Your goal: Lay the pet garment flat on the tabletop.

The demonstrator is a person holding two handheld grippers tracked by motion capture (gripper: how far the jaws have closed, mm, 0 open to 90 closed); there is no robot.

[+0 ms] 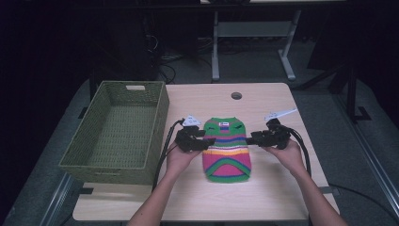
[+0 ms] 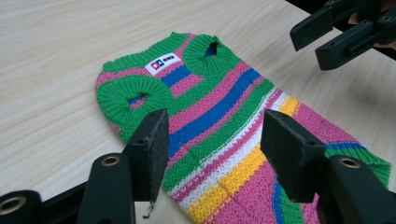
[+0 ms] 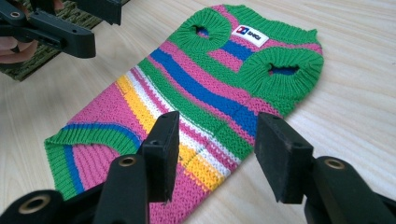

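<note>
The left gripper [image 1: 208,140], held in the person's left hand [image 1: 178,157], hovers at the left edge of a small striped knitted sweater [image 1: 227,149], its two black jaws spread apart with nothing between them. In the left gripper view the gripper [image 2: 212,140] frames the garment's midsection, the jaws standing wide over bands of pink, blue, green, white and yellow. The right gripper [image 1: 251,139], held in the right hand [image 1: 289,155], sits at the sweater's opposite edge, jaws likewise parted and empty; in the right gripper view the gripper [image 3: 217,140] looks across the same stripes from the other side, and the left gripper's jaws show farther off at upper left.

The sweater [image 2: 233,126] lies flat near the middle of the light wooden tabletop [image 1: 263,193], slightly toward the person's edge, its neck end pointing to the far edge. Two green ribbed sleeve openings flank a small white label [image 3: 249,34] near the collar, and the hem carries a green ribbed border.

A green woven rectangular basket [image 1: 157,122] stands along the left edge of the tabletop, hanging partly over it, just beside the left gripper. A round cable hole [image 1: 236,95] sits near the far edge. Black cables [image 1: 162,150] trail from both grippers toward the person.
</note>
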